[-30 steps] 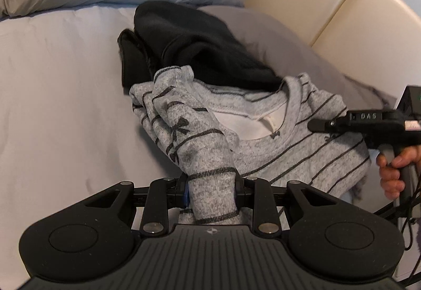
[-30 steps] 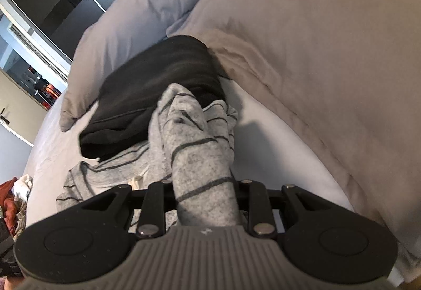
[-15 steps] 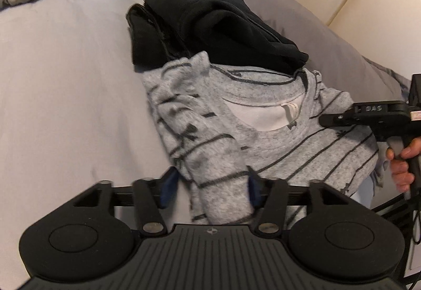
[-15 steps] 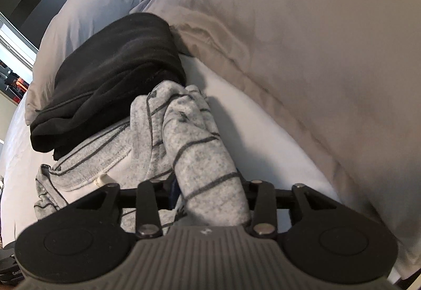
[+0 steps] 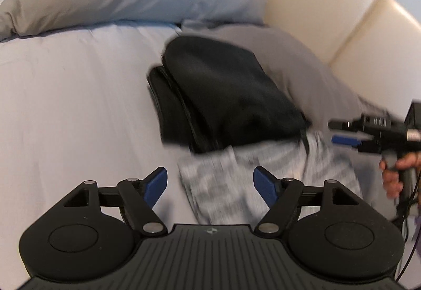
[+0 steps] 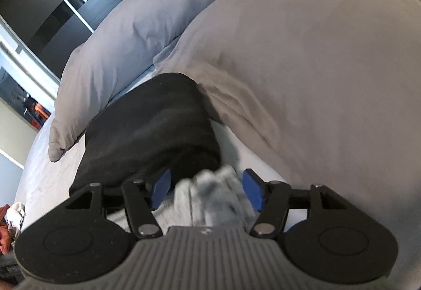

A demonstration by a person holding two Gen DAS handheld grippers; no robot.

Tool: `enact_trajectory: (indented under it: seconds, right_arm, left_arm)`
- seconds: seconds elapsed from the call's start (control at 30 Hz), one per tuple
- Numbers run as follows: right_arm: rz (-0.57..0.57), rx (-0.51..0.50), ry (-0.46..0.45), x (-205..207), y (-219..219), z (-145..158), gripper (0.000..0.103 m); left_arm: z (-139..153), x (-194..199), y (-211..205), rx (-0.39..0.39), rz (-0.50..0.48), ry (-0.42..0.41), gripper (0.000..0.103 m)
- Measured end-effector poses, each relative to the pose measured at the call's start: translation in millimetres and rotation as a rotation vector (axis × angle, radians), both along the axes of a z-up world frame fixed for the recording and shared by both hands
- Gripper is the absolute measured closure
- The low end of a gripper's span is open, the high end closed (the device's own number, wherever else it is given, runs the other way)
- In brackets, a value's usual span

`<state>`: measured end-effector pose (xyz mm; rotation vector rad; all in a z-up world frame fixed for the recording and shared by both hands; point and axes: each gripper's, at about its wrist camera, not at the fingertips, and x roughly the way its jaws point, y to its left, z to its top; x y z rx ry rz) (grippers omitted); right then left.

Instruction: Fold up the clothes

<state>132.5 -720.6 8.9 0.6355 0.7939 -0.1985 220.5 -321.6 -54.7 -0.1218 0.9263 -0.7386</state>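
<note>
Both the left tool and the right tool are released; the striped grey top lies on the bed against the black garment. Its loose fold may spring apart.

- We see the grey striped top lying crumpled on the pale sheet, blurred (stripes hard to follow).
- We find the folded black garment overlapping its far edge, resting against a pillow.
</note>
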Motion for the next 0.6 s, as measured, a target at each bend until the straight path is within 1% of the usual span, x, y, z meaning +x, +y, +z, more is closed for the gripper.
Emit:
enact_trajectory:
  seconds: [0.07,0.13,0.23,0.33,0.43,0.57,0.6]
  right_arm:
    - [0.008,-0.003,-0.005,16,-5,0,0.03]
    - [0.021,0.012,-0.008,35,-13,-2,0.029]
    - [0.054,0.053,0.018,62,-25,-16,0.028]
    - [0.075,0.096,0.032,81,-31,-29,0.028]
    - [0.093,0.148,0.034,94,-33,-42,0.028]
    - [0.116,0.217,0.037,111,-36,-60,0.028]
    - [0.121,0.234,0.037,115,-37,-64,0.026]
  left_arm:
    - [0,25,-2,-0.026,0.048,0.015,0.03]
    - [-3,52,-6,-0.053,0.082,0.041,0.03]
    - [-9,84,-18,-0.067,0.097,0.071,0.03]
    - [-14,108,-34,-0.073,0.082,0.088,0.03]
    - [-26,124,-49,-0.071,0.057,0.13,0.03]
    - [-41,129,-54,-0.087,0.037,0.135,0.025]
    - [-45,131,-54,-0.098,0.035,0.142,0.025]
